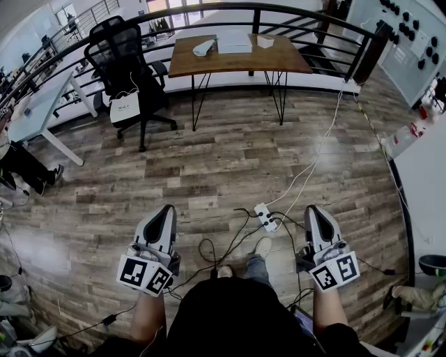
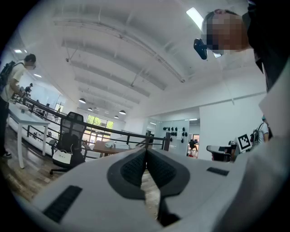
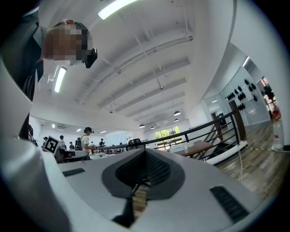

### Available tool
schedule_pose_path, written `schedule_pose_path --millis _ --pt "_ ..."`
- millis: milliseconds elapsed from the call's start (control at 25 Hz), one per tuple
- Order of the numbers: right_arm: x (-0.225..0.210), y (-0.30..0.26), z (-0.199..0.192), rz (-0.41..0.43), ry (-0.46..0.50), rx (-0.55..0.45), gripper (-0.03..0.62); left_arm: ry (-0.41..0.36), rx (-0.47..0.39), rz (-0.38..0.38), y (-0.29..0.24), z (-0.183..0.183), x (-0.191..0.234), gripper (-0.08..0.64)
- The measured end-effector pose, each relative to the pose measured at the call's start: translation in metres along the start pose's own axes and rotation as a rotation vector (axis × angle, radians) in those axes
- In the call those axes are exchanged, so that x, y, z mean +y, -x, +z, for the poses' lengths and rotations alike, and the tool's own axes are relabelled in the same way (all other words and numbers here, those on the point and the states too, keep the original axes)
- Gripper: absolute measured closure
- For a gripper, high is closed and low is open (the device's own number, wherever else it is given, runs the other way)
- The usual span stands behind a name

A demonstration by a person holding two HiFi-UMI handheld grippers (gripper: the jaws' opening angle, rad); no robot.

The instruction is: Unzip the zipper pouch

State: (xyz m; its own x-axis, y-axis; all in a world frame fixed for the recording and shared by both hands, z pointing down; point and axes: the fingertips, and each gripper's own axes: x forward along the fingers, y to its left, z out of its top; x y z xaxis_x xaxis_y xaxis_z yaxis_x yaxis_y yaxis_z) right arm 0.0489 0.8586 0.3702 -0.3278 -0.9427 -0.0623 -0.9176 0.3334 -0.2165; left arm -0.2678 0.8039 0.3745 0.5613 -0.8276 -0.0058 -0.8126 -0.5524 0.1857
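Both left gripper [image 1: 167, 210] and right gripper [image 1: 313, 210] had fingers pressed together, empty; surface [image 1: 279, 61] stood well apart; nothing was unzipped.

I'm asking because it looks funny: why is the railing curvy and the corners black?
Head view: the wide lens bends the railing into an arc. Left gripper view: black corners frame a round image, and the shut left gripper looms large. Right gripper view: same dark rim, and the ceiling light glares white.
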Motion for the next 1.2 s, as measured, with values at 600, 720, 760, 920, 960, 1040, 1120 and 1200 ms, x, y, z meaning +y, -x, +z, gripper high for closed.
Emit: schedule_pose_path --millis 600,720,760,920,960,1040,1120,1200 --pt "-0.052 -0.029 0.006 0.022 0.016 0.024 0.598 0.027 0.006 0.021 -0.055 -0.006 -0.011 0.545" --pt "-0.074 -0.043 0.014 0.027 0.018 0.008 0.597 0.04 -0.003 0.017 -0.078 -0.001 -0.015 0.543" --pt "-0.08 -0.048 0.017 0.027 0.021 -0.003 0.595 0.043 -0.008 0.016 -0.086 0.001 -0.016 0.538" --pt "-0.1 -0.066 0.026 0.049 0.057 -0.031 0.454 0.042 -0.026 0.031 -0.115 0.006 -0.021 0.326" --pt "-0.104 -0.071 0.029 0.05 0.069 -0.039 0.41 0.04 -0.03 0.04 -0.12 0.008 -0.021 0.317" --pt "-0.113 -0.08 0.033 0.04 0.084 -0.053 0.311 0.035 -0.042 0.066 -0.13 0.011 -0.019 0.285" --pt "-0.122 -0.088 0.037 0.028 0.09 -0.064 0.226 0.032 -0.053 0.101 -0.136 0.013 -0.014 0.264" --pt "-0.129 -0.095 0.041 0.033 0.088 -0.071 0.216 0.037 -0.058 0.129 -0.143 0.013 -0.009 0.261"
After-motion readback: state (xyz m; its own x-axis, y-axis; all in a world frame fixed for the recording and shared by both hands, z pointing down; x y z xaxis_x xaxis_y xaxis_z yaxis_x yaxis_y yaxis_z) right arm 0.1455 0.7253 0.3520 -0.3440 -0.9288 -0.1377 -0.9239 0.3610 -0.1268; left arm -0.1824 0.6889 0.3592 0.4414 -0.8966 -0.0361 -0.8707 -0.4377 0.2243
